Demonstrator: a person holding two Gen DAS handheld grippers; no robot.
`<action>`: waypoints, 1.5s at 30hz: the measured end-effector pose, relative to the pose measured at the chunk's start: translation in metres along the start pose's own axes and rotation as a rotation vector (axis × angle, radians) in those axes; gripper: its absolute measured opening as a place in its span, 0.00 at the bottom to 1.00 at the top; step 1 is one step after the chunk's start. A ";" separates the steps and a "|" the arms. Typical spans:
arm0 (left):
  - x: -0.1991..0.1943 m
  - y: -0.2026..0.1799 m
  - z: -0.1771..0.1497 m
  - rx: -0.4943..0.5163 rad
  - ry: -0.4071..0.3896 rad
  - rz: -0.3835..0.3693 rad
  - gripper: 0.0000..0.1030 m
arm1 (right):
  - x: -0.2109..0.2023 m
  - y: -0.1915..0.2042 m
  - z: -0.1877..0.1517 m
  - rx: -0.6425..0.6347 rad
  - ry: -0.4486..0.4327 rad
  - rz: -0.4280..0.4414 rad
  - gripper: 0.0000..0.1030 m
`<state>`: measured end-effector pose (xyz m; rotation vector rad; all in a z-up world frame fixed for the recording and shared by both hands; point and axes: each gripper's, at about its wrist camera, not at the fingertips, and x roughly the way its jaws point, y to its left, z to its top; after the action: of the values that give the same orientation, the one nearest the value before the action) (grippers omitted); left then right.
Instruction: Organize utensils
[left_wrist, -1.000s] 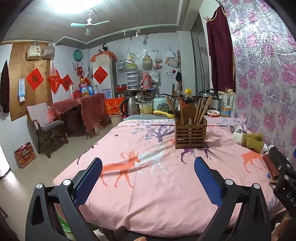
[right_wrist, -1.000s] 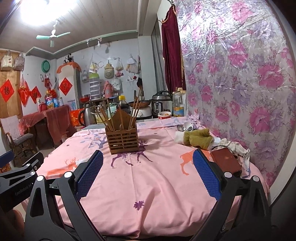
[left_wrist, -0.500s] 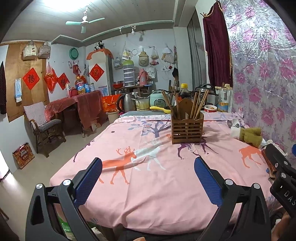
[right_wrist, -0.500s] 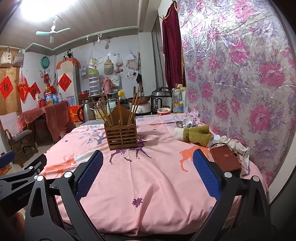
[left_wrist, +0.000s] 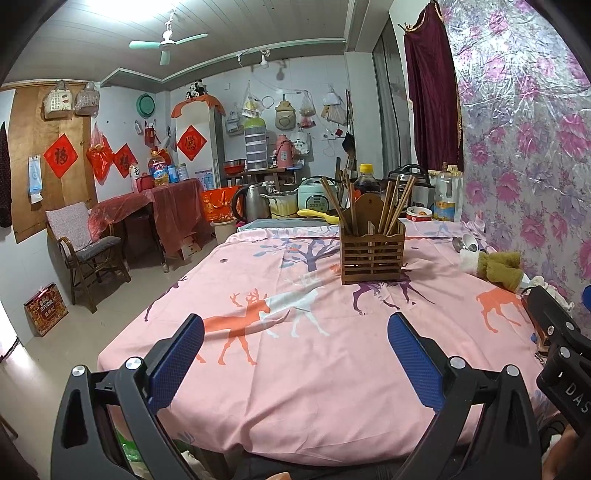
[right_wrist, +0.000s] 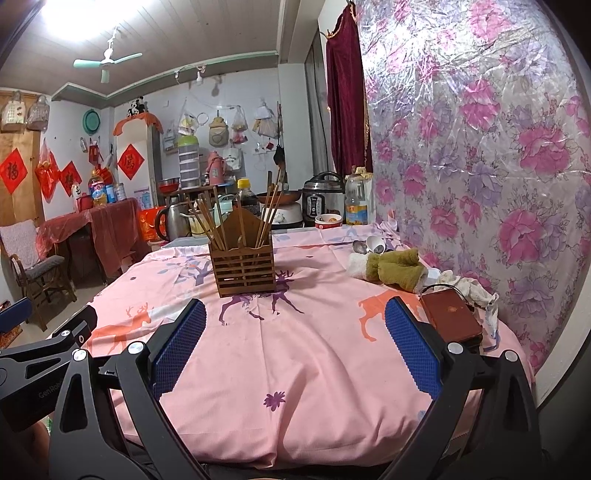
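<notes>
Both the left gripper (left_wrist: 295, 363) and right gripper (right_wrist: 294, 349) stand spread wide and empty, short of the brown slatted wooden utensil holder (right_wrist: 243, 267). Risk: the splayed wooden chopsticks (right_wrist: 212, 223) lean outward; a careless reach could tip the light holder on the pink deer-print cloth covering the desk (right_wrist: 314, 350).

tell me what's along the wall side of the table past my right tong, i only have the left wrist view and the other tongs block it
Observer: A flat dark red phone-like case lies there by the table's edge, a thin dark cable at its far end.
Operator: anything else near it
Observer: A crumpled white cloth sits beside it toward the wall.
Operator: are the right tongs holding anything
Observer: No, the right tongs are open and empty, aimed at the brown slatted wooden chopstick holder.
</notes>
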<state>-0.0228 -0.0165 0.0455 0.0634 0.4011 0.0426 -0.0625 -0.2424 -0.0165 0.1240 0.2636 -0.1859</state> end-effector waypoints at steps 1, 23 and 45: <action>0.000 0.000 0.000 0.000 0.000 0.000 0.95 | 0.000 0.000 0.000 0.000 0.001 0.000 0.91; 0.002 -0.003 -0.002 0.002 0.005 -0.003 0.95 | -0.001 0.001 -0.001 -0.003 0.000 0.002 0.91; 0.000 -0.004 -0.003 0.006 -0.010 -0.001 0.95 | -0.002 0.001 0.003 -0.016 -0.015 0.013 0.91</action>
<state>-0.0244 -0.0207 0.0423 0.0695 0.3913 0.0399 -0.0638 -0.2410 -0.0132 0.1080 0.2493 -0.1713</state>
